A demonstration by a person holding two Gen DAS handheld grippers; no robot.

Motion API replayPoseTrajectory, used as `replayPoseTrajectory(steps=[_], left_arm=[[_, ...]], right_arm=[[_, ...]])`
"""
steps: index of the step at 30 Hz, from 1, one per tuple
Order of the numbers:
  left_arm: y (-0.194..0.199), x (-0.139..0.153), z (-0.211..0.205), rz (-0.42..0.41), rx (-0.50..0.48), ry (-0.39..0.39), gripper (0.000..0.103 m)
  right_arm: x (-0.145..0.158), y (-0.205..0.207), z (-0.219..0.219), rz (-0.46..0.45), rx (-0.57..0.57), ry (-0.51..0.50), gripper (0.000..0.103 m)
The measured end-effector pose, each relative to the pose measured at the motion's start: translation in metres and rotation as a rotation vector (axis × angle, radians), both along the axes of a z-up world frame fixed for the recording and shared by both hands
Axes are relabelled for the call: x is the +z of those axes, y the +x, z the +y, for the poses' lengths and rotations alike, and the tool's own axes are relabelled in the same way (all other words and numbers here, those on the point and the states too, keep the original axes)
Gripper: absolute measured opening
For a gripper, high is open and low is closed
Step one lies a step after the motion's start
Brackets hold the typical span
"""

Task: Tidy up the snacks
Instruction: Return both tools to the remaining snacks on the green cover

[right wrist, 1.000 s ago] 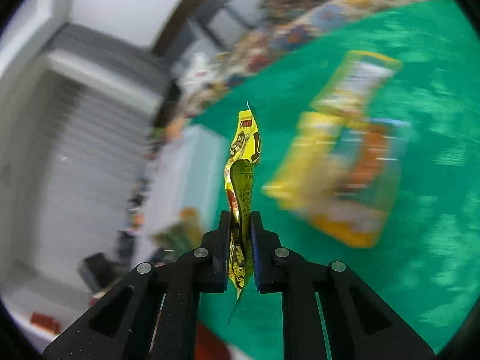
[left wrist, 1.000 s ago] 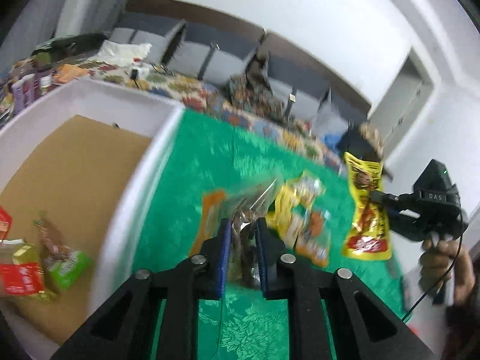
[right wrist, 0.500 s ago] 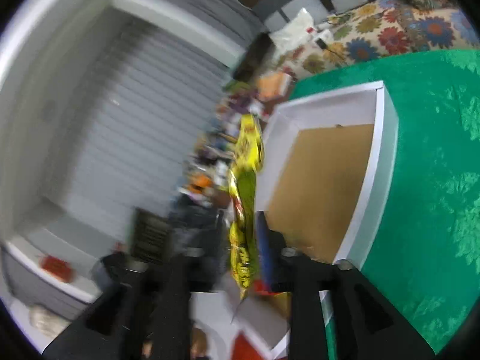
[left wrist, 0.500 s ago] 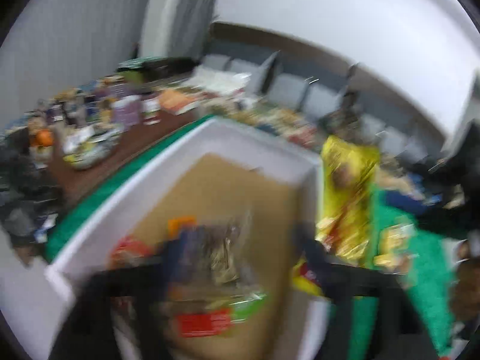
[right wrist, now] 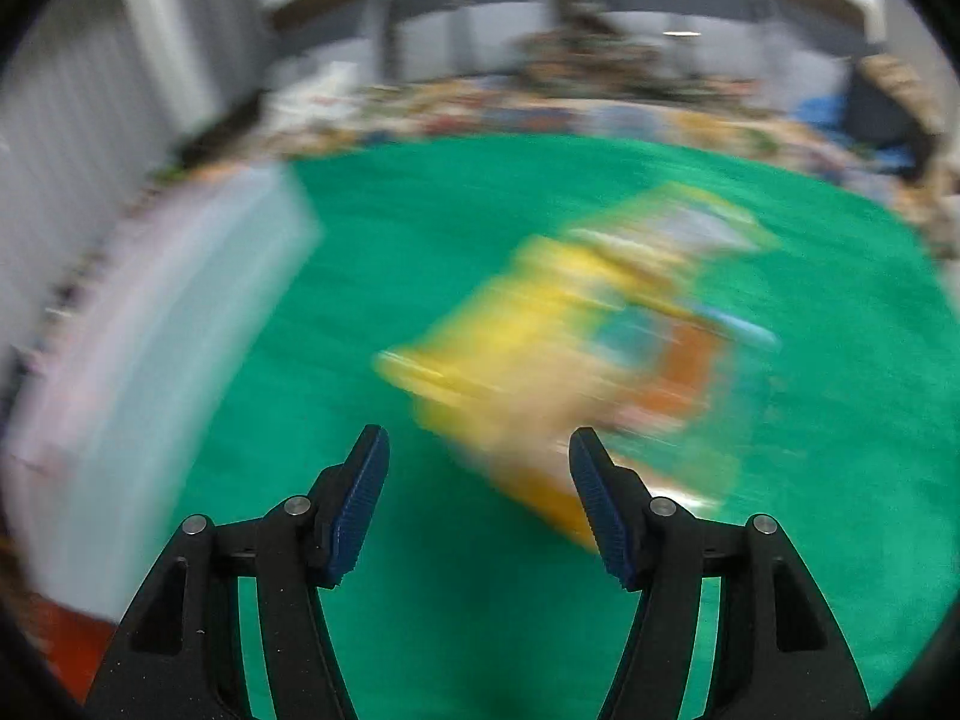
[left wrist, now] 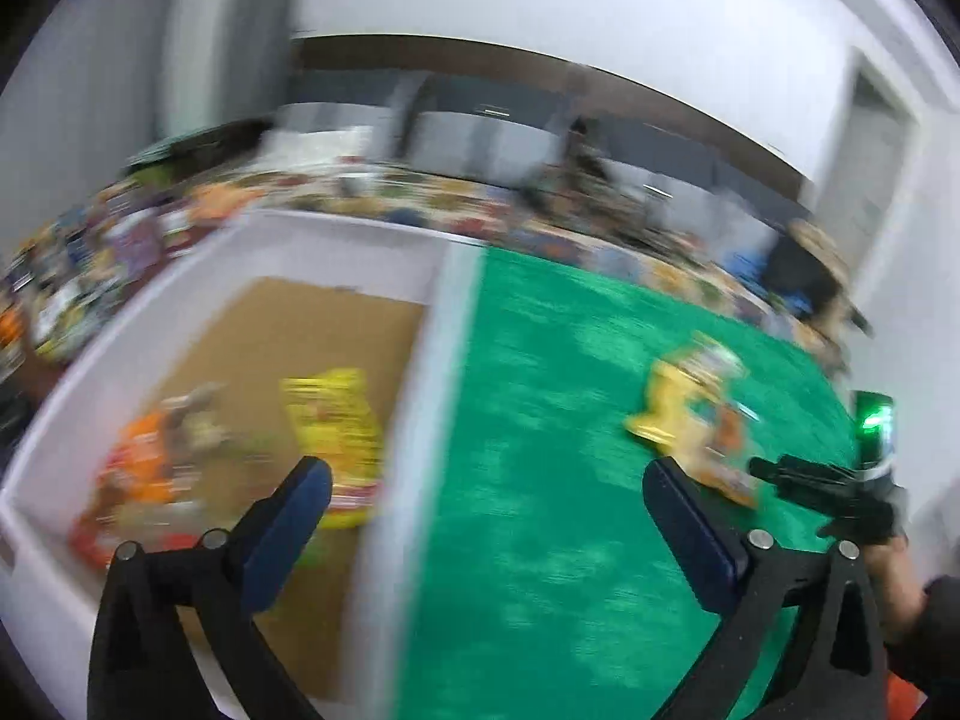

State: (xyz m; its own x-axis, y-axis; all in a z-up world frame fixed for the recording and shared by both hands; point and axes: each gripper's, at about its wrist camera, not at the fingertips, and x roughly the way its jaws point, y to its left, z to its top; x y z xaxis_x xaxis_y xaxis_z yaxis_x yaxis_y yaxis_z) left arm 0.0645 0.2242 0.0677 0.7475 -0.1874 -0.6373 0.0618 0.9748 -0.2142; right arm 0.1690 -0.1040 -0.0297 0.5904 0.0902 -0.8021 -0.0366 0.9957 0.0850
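Both views are motion-blurred. My left gripper (left wrist: 486,498) is open and empty above the right wall of the white box (left wrist: 414,420). Inside the box lie a yellow snack pouch (left wrist: 336,420) and several orange, red and green packets (left wrist: 150,468). My right gripper (right wrist: 477,468) is open and empty, low over the green cloth, just in front of a pile of yellow and orange snack packets (right wrist: 576,348). That pile also shows in the left wrist view (left wrist: 696,414), with the right gripper (left wrist: 840,486) beside it.
The green cloth (left wrist: 540,510) covers the table. The white box shows at the left in the right wrist view (right wrist: 150,360). A floral-cloth table with clutter (left wrist: 540,204) and chairs stand behind. More cluttered items (left wrist: 72,276) lie left of the box.
Both grippers carried their packets over the box and opened. The clear packet and the yellow pouch now lie in the box. Both grippers have swung back toward the green cloth.
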Motion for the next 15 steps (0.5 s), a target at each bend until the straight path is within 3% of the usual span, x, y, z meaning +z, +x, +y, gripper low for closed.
replayPoseTrajectory(steps=[3,7,10,15], left_arm=[[0.019,-0.028,-0.063,0.069,-0.093,0.026,0.103],[0.054,-0.090,-0.134,0.210,-0.131,0.072,0.103],[0.070,-0.117,-0.155,0.243,-0.126,0.111,0.102],[0.093,-0.140,-0.165,0.243,-0.107,0.165,0.102]], right_arm=[[-0.021,-0.035,-0.070,0.002,-0.116,-0.135,0.066],[-0.037,-0.060,-0.116,0.016,-0.205,-0.171,0.066],[-0.045,-0.071,-0.129,0.017,-0.233,-0.162,0.066],[-0.055,-0.077,-0.136,-0.020,-0.243,-0.124,0.069]])
